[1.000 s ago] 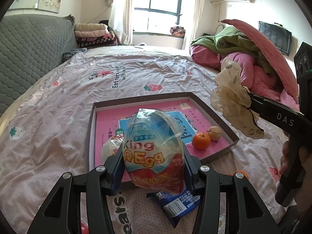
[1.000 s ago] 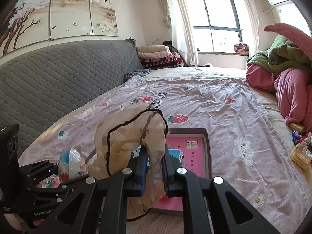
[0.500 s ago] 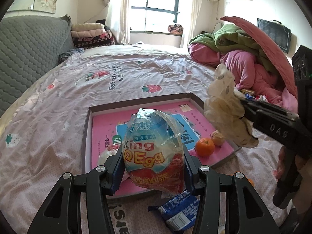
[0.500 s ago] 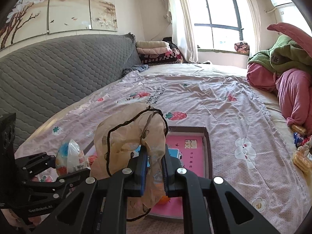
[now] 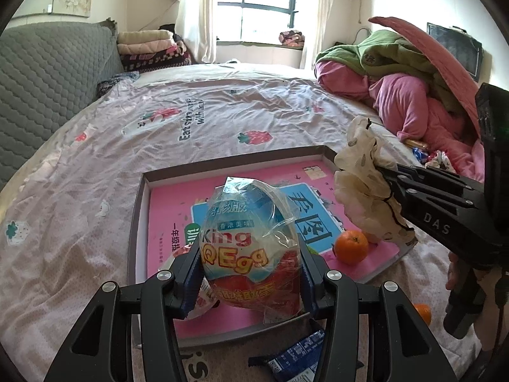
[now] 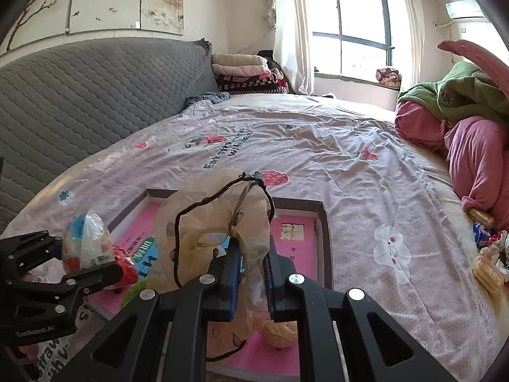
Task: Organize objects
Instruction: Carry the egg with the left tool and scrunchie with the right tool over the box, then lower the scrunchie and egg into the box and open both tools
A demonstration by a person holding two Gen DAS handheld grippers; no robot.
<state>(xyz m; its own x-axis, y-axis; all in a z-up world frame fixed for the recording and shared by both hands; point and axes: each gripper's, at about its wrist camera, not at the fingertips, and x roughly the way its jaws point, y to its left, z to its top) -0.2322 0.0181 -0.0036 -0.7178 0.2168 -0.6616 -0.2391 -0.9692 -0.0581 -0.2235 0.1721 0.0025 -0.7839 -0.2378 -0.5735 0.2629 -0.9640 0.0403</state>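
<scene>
I have the left tool (image 5: 251,273) clamped on the wrapped egg toy (image 5: 251,248) and the right tool (image 6: 251,270) pinched on the cream scrunchie (image 6: 216,222), both above the pink tray (image 5: 140,210) on the bed; next, I judge, lower and release inside its rim.

"King Egg" on wrapped egg (image 5: 251,248) ("DAS" on right gripper (image 5: 386,180)).

1 tray (image 5: 136,222), 2 oranges (image 5: 351,246), 1 egg toy (image 5: 251,248), 1 pouch (image 5: 366,187).
</scene>
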